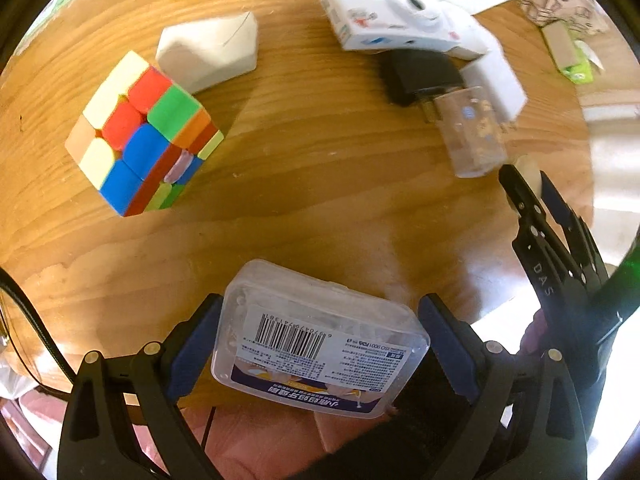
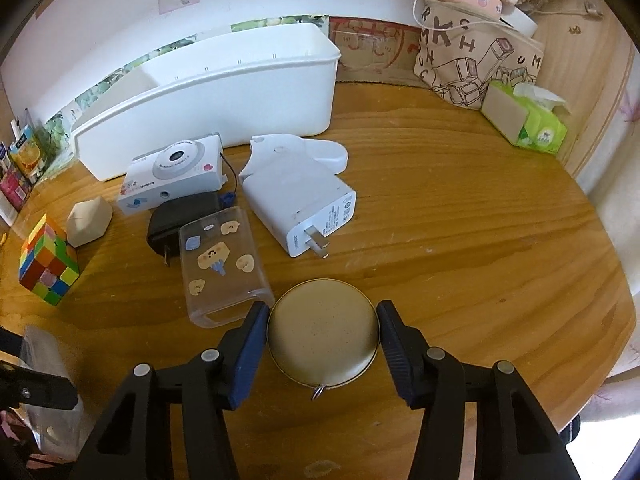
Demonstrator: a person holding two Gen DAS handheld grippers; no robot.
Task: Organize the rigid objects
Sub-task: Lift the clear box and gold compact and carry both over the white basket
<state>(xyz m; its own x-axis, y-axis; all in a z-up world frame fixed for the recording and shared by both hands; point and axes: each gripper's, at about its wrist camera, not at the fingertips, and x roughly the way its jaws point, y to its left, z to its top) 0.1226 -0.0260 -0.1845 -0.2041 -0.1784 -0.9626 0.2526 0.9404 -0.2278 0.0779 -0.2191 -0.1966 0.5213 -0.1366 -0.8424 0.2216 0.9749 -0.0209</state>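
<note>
My left gripper (image 1: 320,304) is shut on a clear plastic box (image 1: 320,344) with a barcode label, held above the near edge of the wooden table (image 1: 320,200). The same box (image 2: 44,360) shows at the lower left of the right wrist view. A round gold tin (image 2: 324,332) lies flat on the table, and my right gripper (image 2: 322,308) is shut on it, a pad against each side. In the left wrist view that right gripper (image 1: 526,174) appears at the right, with the tin's pale edge between its tips.
A Rubik's cube (image 2: 48,272), a pale stone-like block (image 2: 88,220), a white camera (image 2: 176,172), a black plug (image 2: 180,220), a clear phone case (image 2: 224,264) and a white charger (image 2: 300,200) lie on the table. A white bin (image 2: 240,96) stands behind them. A pouch (image 2: 476,64) and tissues (image 2: 528,120) are at the back right.
</note>
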